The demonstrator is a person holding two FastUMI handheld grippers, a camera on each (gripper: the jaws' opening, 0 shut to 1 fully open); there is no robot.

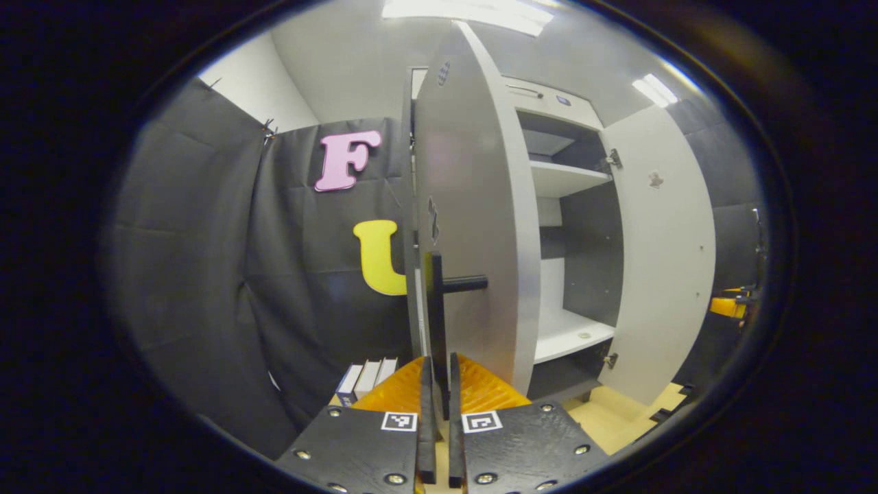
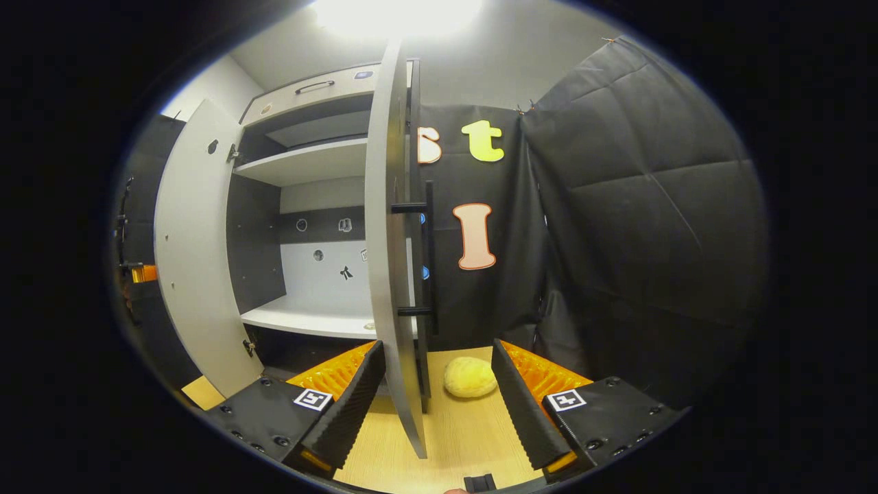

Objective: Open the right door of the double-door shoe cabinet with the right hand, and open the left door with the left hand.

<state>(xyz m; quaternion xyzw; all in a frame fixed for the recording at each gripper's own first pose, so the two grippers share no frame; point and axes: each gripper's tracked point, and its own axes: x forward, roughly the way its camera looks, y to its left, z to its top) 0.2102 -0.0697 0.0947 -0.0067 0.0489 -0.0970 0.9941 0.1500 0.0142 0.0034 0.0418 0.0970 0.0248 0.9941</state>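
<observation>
Now, cabinet: I see the shoe cabinet (image 1: 559, 103) straight ahead, both doors swung open, pale shelves and dark inner walls.
Left door: the left door (image 1: 473, 206) stands edge-on, near my left gripper (image 1: 439, 439), whose fingers are clenched on its black bar handle (image 1: 436, 322).
Right door: the right door (image 2: 389, 240) stands edge-on between the released fingers of my right gripper (image 2: 434, 412).
Surface: light wood floor (image 2: 459, 425).
Count: two doors, one yellow round object (image 2: 470, 377), three books (image 1: 367, 379).
</observation>
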